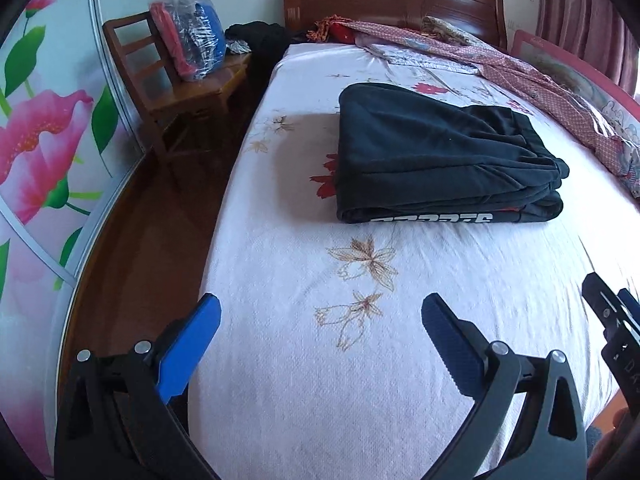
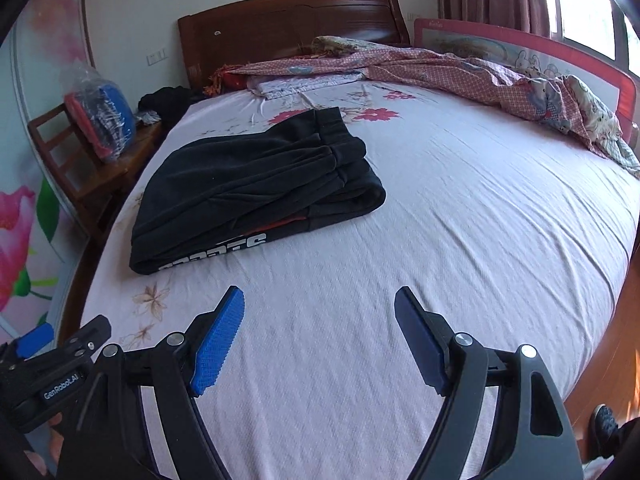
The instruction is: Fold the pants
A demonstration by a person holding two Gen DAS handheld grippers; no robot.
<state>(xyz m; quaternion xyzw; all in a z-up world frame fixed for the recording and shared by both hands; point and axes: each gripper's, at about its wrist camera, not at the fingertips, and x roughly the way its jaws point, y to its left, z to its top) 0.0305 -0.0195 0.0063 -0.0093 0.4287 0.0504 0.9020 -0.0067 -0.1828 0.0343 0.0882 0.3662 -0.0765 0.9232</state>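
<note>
Black pants point(image 1: 440, 156) lie folded in a compact stack on the bed, with white lettering along the near edge; they also show in the right wrist view point(image 2: 256, 188). My left gripper point(image 1: 320, 312) is open and empty, held above the sheet well short of the pants. My right gripper point(image 2: 320, 304) is open and empty, above the sheet near the foot of the bed, to the right of the pants. The right gripper's body shows at the left view's edge point(image 1: 616, 320), and the left gripper's at the right view's lower left point(image 2: 56, 356).
The bed point(image 2: 480, 240) has a pale floral sheet. A crumpled pink quilt point(image 2: 460, 72) lies along the headboard and the red bed rail point(image 2: 560, 60). A wooden chair point(image 1: 172, 92) with a plastic bag of clothes point(image 1: 192, 32) stands left of the bed.
</note>
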